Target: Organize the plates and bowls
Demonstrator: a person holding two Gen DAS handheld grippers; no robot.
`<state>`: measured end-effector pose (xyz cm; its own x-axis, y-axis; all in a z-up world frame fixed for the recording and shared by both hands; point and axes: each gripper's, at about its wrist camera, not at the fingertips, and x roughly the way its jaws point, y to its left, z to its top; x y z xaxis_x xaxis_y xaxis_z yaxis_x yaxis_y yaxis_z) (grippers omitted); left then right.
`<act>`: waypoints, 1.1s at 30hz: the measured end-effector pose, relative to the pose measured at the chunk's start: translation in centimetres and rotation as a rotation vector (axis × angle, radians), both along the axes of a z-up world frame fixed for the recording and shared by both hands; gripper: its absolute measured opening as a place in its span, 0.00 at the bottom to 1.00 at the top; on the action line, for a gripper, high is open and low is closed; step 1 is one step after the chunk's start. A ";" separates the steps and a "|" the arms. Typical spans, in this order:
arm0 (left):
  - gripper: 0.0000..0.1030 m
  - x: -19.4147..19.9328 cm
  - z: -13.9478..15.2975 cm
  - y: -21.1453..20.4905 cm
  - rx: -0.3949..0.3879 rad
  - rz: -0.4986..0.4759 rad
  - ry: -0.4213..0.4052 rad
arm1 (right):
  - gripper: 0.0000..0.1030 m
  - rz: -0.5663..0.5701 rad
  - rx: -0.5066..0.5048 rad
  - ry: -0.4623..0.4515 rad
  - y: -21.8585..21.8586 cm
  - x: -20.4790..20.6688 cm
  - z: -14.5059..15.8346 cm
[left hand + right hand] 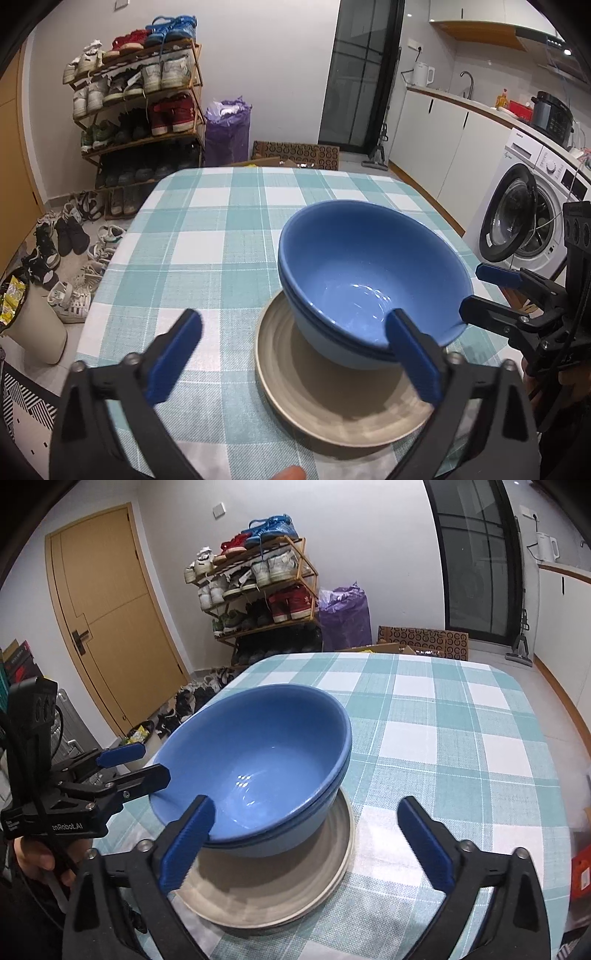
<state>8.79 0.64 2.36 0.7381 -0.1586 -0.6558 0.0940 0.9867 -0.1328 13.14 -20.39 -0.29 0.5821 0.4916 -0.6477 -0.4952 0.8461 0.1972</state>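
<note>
Two nested blue bowls [362, 273] [258, 760] sit on a small stack of beige plates [332, 406] [280, 886] on the checked tablecloth [207, 236]. My left gripper [295, 354] is open at the near left of the stack; its right finger overlaps the bowls' near rim in the left wrist view, and nothing is pinched. My right gripper [306, 842] is open at the near right, its left finger in front of the bowls' rim. Each gripper shows in the other's view, left gripper [144, 766] and right gripper [487, 293], with fingertips close beside the bowl rim.
The table's far half [443, 709] holds only the cloth. Beyond it stand a shoe rack [136, 99], a purple bag [227, 129] and loose shoes on the floor [66, 258]. A washing machine [524, 221] is to the right, a wooden door [107, 627] to the left.
</note>
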 end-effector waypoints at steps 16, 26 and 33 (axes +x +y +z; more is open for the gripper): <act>1.00 -4.6 -0.1 0.3 0.074 0.011 -0.142 | 0.99 -0.002 0.044 -0.160 -1.9 -5.2 0.2; 1.00 -7.5 -1.0 1.1 0.099 0.056 -0.215 | 0.99 0.033 0.019 -0.290 -2.1 -9.8 0.3; 1.00 -8.8 -1.6 0.9 0.115 0.061 -0.268 | 0.99 0.055 -0.006 -0.321 -1.5 -11.5 -0.7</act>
<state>-0.05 1.58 0.77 0.8934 -0.0448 -0.4469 0.0510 0.9987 0.0018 1.67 -21.90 -0.94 0.7295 0.5253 -0.4381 -0.5767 0.8167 0.0189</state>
